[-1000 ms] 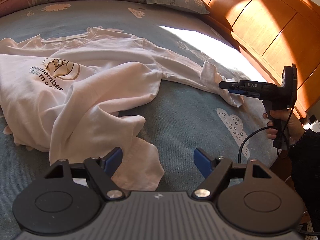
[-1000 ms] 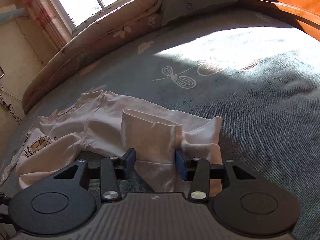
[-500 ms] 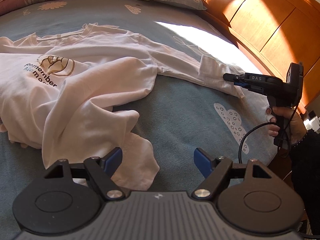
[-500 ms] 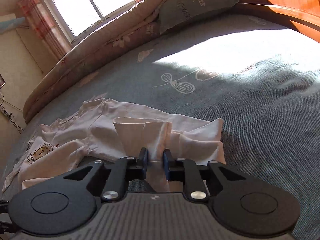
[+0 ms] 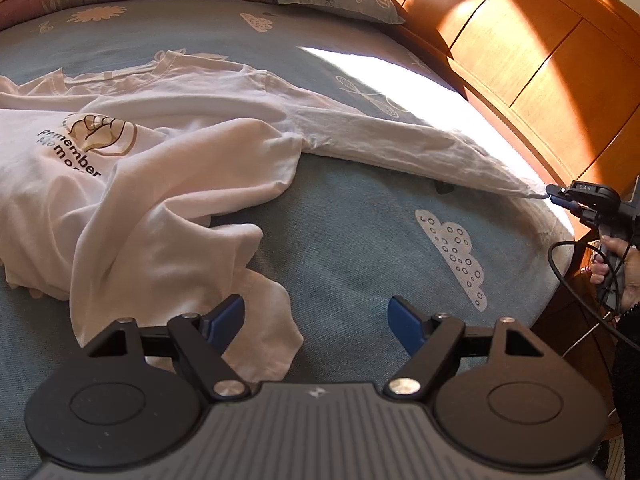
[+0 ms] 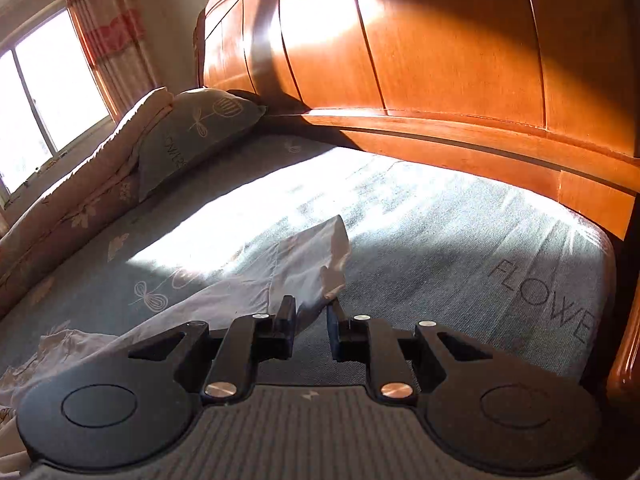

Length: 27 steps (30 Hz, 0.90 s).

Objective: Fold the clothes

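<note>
Shirt [image 5: 168,184]: white, rumpled on the blue bed [image 5: 352,240], one sleeve [image 5: 400,144] drawn out straight toward the headboard [image 6: 440,60].
Right tool [image 6: 311,316]: jaws just closed, clamped on the sleeve's cuff [image 6: 320,264].
Left tool [image 5: 316,320]: jaws apart, nothing between them, above the shirt's hem.

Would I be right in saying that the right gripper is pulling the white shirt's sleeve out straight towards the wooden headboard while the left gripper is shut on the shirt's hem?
Not quite: the left gripper is open, its jaws apart above the crumpled white shirt and gripping nothing, as the left wrist view shows. The rest holds: the right gripper is shut on the sleeve, drawn out straight towards the wooden headboard.
</note>
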{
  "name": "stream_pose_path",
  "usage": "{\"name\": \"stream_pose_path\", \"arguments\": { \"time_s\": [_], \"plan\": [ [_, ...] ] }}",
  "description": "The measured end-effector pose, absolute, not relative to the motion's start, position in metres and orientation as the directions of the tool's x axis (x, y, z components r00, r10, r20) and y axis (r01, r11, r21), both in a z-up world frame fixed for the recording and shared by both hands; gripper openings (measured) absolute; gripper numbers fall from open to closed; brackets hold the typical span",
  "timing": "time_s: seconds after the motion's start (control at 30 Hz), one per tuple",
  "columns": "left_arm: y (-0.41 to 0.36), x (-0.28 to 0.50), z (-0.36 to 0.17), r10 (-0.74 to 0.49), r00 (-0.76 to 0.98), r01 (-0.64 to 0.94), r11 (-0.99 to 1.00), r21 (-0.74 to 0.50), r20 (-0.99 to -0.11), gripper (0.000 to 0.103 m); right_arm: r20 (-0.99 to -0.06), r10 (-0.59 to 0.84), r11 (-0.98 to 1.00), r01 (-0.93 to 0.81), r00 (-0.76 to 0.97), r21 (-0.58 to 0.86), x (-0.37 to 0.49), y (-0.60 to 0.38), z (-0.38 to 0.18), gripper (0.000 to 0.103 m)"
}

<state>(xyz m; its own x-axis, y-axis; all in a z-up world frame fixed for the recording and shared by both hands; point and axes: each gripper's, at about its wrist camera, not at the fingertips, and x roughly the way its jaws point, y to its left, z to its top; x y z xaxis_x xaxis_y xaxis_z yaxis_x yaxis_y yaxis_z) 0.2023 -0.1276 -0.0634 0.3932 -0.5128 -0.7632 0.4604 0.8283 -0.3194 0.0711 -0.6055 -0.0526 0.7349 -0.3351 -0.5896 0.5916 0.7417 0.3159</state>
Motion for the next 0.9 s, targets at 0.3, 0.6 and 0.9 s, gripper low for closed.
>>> {"name": "stream_pose_path", "arguments": {
  "time_s": [0.3, 0.6, 0.9],
  "plan": [
    [-0.130, 0.206, -0.067, -0.508, 0.387, 0.462, 0.829, -0.316, -0.770, 0.079, -0.577, -0.239, 0.824, 0.477, 0.781, 0.305, 0.092, -0.593, -0.051, 0.039],
    [-0.128, 0.217, -0.069, -0.518, 0.372, 0.481, 0.817, -0.317, -0.770, 0.079, -0.594, 0.106, 0.973, 0.041, 0.798, 0.228, 0.219, -0.512, -0.036, 0.049],
    [-0.107, 0.224, -0.052, -0.576, 0.371, 0.480, 0.790, -0.381, -0.728, 0.079, -0.723, 0.238, 0.970, -0.195, 0.649, 0.144, 0.347, -0.436, -0.074, 0.050]
  ]
}}
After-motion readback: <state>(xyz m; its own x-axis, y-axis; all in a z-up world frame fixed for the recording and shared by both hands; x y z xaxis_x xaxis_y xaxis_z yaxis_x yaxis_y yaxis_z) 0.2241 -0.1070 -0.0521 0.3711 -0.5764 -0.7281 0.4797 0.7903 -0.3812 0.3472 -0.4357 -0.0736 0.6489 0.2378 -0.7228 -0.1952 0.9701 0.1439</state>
